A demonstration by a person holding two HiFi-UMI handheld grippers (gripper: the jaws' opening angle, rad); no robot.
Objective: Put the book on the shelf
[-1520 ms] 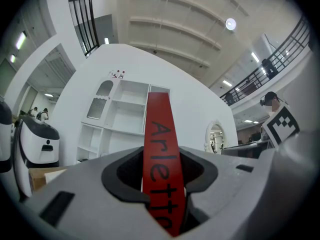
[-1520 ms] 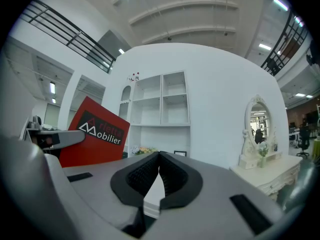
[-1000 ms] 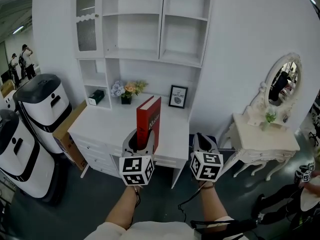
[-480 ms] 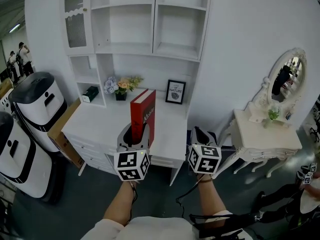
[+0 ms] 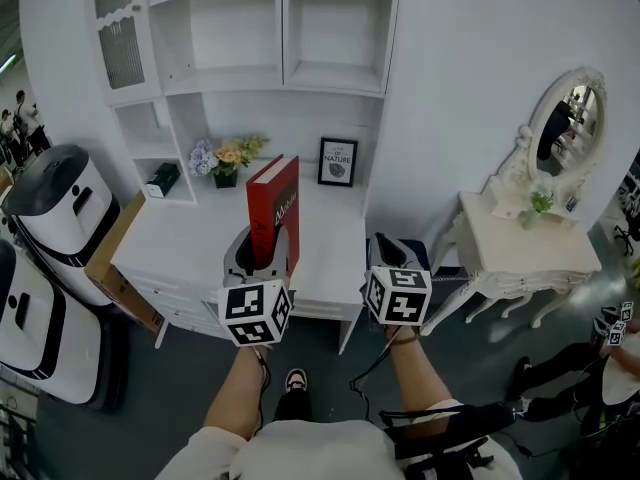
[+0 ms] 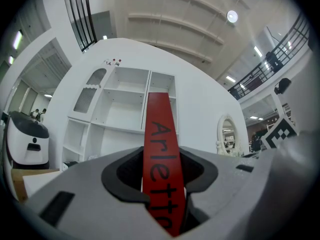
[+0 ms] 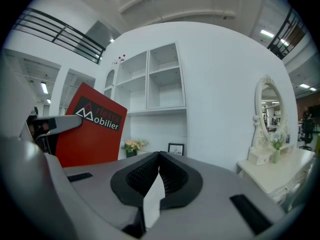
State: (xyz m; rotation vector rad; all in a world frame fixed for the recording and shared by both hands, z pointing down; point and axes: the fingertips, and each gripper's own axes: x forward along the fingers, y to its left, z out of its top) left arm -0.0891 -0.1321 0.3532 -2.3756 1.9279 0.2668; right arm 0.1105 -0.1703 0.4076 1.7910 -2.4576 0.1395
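My left gripper (image 5: 262,252) held the book (image 5: 274,203) upright; my right gripper (image 5: 388,252) was clenched, empty. Next, I thought, it needed lifting onto the shelf (image 5: 232,80).

Book (image 5: 272,208): upright between the left tool (image 5: 262,246) jaws, over the bench (image 5: 190,248) front edge
Right tool (image 5: 385,253): just right of the book, apart from it
Shelf (image 5: 240,38): above the bench, behind the book
Flowers (image 5: 226,158): at the bench's back, left of the frame (image 5: 338,161)
Side table (image 5: 520,258): right of the bench, mirror (image 5: 562,118) on it
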